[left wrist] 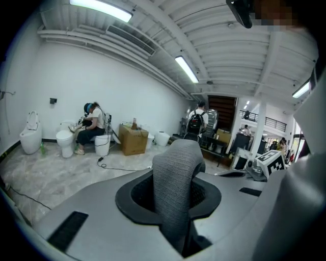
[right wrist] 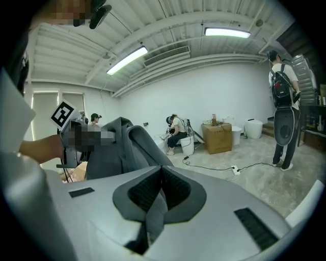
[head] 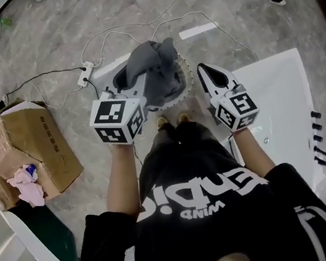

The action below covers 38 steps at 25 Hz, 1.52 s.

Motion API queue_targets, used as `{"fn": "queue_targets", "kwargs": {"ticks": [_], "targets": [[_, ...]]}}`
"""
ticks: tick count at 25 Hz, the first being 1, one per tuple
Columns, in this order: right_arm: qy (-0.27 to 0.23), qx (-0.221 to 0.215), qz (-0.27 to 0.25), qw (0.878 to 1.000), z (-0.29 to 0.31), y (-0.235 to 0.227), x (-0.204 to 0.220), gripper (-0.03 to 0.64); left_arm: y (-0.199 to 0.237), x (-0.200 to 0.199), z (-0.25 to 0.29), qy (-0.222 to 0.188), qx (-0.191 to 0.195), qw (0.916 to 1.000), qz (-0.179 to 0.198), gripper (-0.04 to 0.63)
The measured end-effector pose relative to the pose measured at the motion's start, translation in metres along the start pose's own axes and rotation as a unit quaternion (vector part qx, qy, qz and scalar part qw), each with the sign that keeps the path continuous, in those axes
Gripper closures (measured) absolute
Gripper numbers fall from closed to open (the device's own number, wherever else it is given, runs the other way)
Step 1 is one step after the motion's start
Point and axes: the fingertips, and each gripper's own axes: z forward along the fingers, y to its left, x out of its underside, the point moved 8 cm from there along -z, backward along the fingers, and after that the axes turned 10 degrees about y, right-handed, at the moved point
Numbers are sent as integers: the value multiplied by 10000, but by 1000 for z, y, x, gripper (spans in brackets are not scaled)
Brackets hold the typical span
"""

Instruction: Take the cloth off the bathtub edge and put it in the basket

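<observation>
Two tongs: left tongs (left wrist: 173,191) pinch cloth (head: 153,66), right tongs (right wrist: 160,178) closed.

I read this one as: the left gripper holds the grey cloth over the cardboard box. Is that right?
No. The left gripper holds the grey cloth over the round white basket, not the cardboard box, which sits apart on the floor at the person's left. The head view shows it.

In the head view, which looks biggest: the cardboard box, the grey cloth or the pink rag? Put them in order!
1. cardboard box
2. grey cloth, though it hangs nearer the camera, so that flatters it
3. pink rag, clearly smallest
</observation>
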Motion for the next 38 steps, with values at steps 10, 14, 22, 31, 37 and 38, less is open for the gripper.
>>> {"fn": "queue_targets", "kwargs": {"ticks": [10, 14, 22, 31, 37, 38], "targets": [[217, 118, 426, 9988, 43, -33, 64, 603, 19, 95, 74, 478, 17, 9979, -431, 505], [358, 163, 555, 9977, 65, -41, 105, 603, 28, 142, 109, 589, 94, 9965, -585, 505], [505, 103, 729, 9960, 109, -42, 169, 603, 50, 227, 161, 847, 34, 9924, -887, 505], [603, 84, 863, 9944, 121, -45, 198, 603, 55, 261, 182, 960, -43, 9910, -930, 505], [667, 62, 986, 9929, 122, -43, 211, 603, 56, 266, 187, 1010, -86, 9905, -928, 502], [668, 54, 1000, 9927, 122, -42, 213, 603, 57, 268, 188, 1026, -92, 9905, -911, 502]]}}
